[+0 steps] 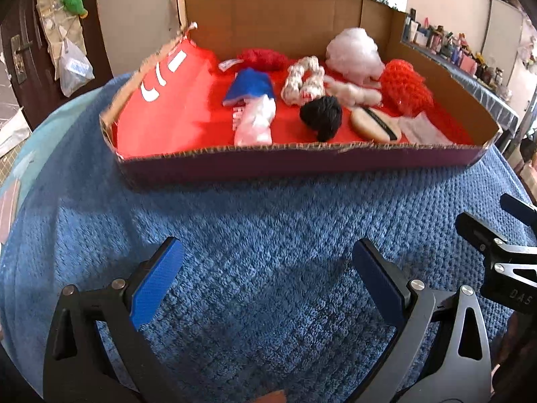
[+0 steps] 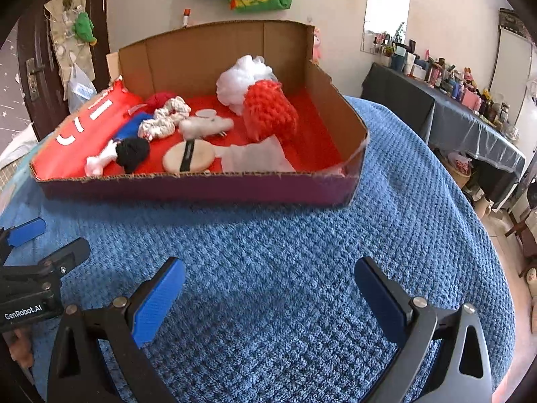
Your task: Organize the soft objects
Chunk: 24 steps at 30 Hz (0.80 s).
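A shallow cardboard box (image 1: 295,164) with a red lining is sitting on a blue knitted blanket (image 1: 268,221), and every soft thing in view is lying inside it. Toward the box's near wall, a black yarn ball (image 1: 321,114) is resting just beside a round beige powder puff (image 1: 374,124). Behind those, a red-and-white scrunchie (image 1: 302,80) is lying beside a blue cloth (image 1: 250,87), with a white mesh bath pouf (image 1: 354,55) and a red crocheted piece (image 1: 404,85) nearer the box's far right corner. The left gripper (image 1: 268,268) is hovering over the blanket in front of the box, fingers spread wide and gripping nothing. The right gripper (image 2: 270,285) is hovering likewise in front of the box, released and empty.
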{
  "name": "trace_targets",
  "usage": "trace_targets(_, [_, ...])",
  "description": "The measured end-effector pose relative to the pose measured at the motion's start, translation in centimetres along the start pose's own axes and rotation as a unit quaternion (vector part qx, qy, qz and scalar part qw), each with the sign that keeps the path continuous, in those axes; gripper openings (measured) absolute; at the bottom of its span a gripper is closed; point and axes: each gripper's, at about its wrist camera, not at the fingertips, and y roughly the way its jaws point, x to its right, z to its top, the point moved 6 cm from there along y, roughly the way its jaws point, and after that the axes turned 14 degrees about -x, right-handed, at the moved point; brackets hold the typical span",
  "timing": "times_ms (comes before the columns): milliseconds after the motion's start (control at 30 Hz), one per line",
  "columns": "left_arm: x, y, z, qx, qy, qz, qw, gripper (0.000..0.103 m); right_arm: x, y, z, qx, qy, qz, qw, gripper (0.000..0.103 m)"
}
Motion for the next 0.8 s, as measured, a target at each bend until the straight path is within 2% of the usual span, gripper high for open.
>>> trace_targets(367, [0.3,0.8,-0.2,-0.018,0.003,0.018,0.9997,0.102,0.3,1.3,-0.6,-0.035,0.008,-0.029,0.999,0.103])
trace_targets(800, [0.4,0.7,-0.6,-0.017,-0.002,0.025,0.9995,0.103,0.5,1.5,-1.1,-0.045,0.017,-0.017,0.999,0.103])
